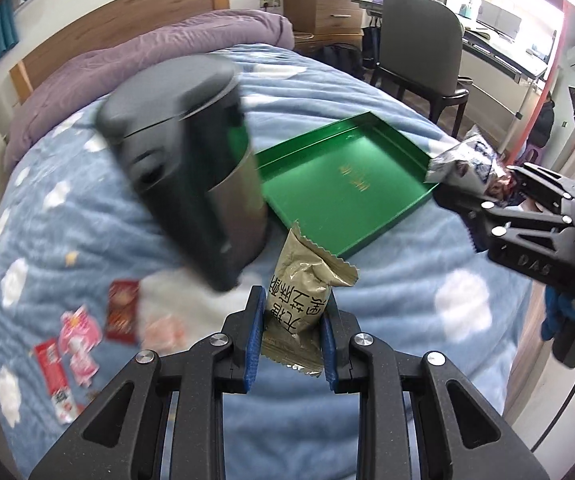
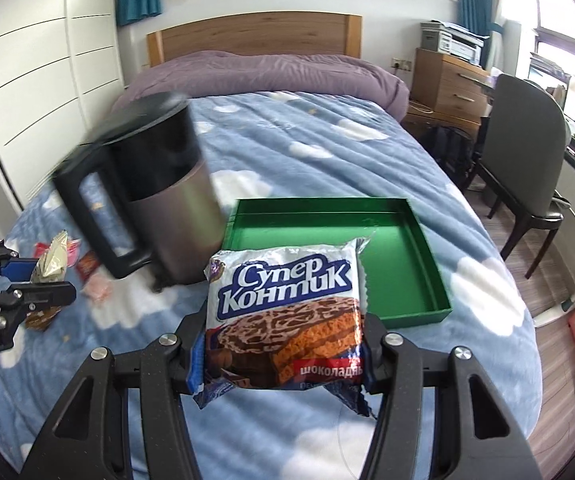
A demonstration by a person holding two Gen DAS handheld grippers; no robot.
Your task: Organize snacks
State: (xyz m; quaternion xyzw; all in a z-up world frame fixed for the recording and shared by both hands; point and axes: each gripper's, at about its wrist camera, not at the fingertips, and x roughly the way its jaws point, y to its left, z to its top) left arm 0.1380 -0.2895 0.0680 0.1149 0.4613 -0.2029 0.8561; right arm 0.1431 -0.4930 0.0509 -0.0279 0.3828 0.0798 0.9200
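Olive packet (image 1: 299, 312) clamped in left gripper (image 1: 292, 344) — green tray (image 1: 407, 204) ahead, bare.

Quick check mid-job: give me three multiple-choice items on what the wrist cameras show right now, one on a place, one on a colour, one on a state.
1. Where does the kettle stand?
A. inside the tray
B. on the bedspread, left of the tray
C. on the chair

2. What colour is the tray?
A. green
B. red
C. white

3. What is the left gripper doing?
A. open, holding nothing
B. shut on the olive-gold snack packet
C. shut on the kettle handle

Answers:
1 B: it rests on the blue cloud-print cover beside the tray's left wall.
2 A: its walls and floor are green.
3 B: its blue pads clamp the packet.
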